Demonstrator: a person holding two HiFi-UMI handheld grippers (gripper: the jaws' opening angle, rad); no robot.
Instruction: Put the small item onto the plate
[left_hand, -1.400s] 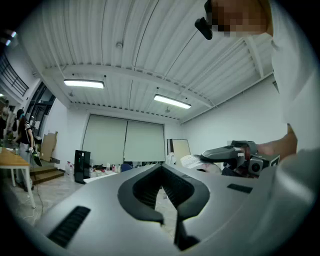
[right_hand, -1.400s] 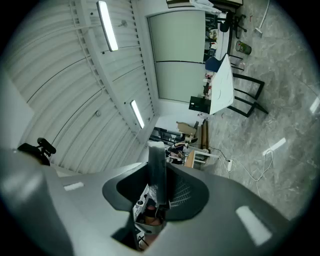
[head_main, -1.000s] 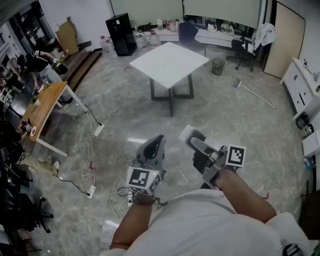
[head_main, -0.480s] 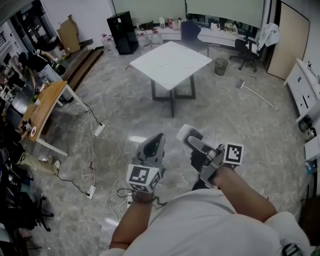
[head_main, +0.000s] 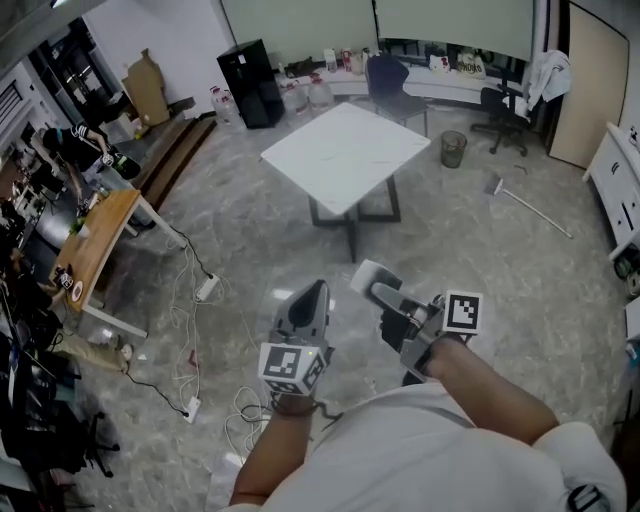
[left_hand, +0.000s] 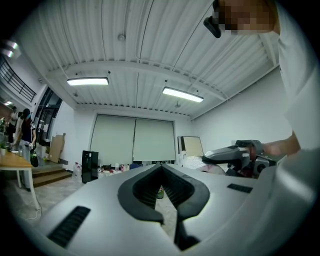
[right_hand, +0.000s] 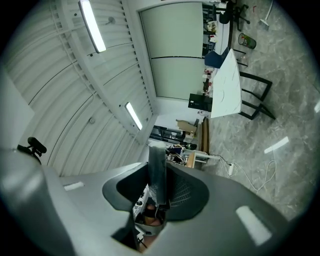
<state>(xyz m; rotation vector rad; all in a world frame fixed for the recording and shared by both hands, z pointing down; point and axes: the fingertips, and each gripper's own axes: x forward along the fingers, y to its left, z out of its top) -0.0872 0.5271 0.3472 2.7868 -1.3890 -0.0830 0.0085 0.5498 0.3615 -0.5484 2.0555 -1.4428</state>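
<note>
While the person is standing on the marble floor (head_main: 500, 250), both arms are reaching forward at waist height with a gripper in each hand. The right gripper (head_main: 380, 291) is closing on a thin, flat, pale item (head_main: 366, 274), pinching it by one edge so that most of the piece is sticking out past the gripper tips, toward the white desk (head_main: 345, 150). In the right gripper view the item (right_hand: 156, 167) is standing edge-on between the two jaws, which are pressing on it from either side; whether this piece is the small item or the plate I cannot tell. It is hanging over the floor, well short of the white desk and touching nothing but the gripper. The right gripper's marker cube (head_main: 462, 312) is sitting just ahead of the person's forearm (head_main: 490, 385).

The left gripper (head_main: 318, 288) is pointing the same way, just beside the right one and apart from it. Its jaws are lying together at the tips with nothing between them, and through the narrow slit behind the tips the left gripper view is showing only the floor and far-off bottles. Its marker cube (head_main: 290, 365) is resting above the left wrist.

Off to the left, a wooden desk (head_main: 95, 235) is carrying small clutter, another person (head_main: 70, 140) is bending near it, and cables (head_main: 190, 300) are trailing across the floor.
</note>
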